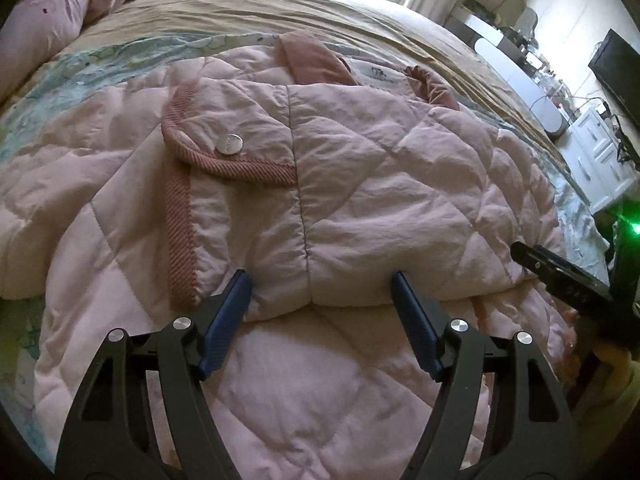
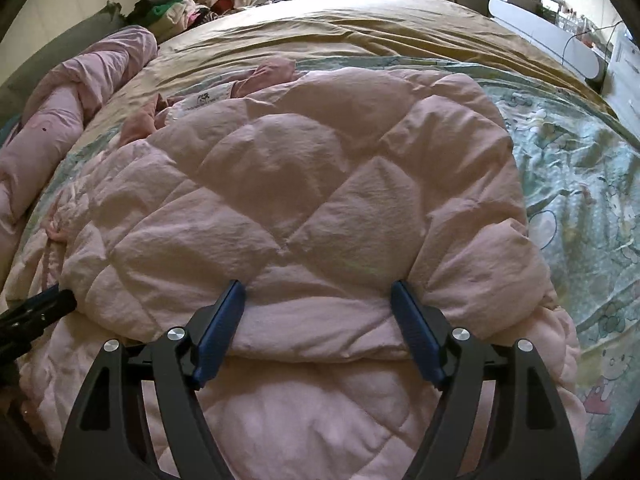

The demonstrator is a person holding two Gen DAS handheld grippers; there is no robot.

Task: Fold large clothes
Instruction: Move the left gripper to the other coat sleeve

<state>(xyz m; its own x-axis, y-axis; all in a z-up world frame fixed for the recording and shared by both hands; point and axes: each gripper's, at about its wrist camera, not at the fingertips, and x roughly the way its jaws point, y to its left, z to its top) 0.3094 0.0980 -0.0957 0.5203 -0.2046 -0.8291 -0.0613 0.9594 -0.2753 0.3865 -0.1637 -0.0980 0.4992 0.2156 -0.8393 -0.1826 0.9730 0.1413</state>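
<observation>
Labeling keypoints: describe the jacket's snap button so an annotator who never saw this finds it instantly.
Start at the pink quilted jacket spread on the bed, then find its pocket flap edged in darker ribbed trim, in the left wrist view. The snap button is the round silver disc on that flap, the only metal on the fabric.

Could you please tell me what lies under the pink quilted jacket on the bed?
Under the jacket a cartoon-print sheet shows at its edges, over a tan bedspread farther back. The jacket is folded over itself; what lies beneath its middle is covered.
</observation>
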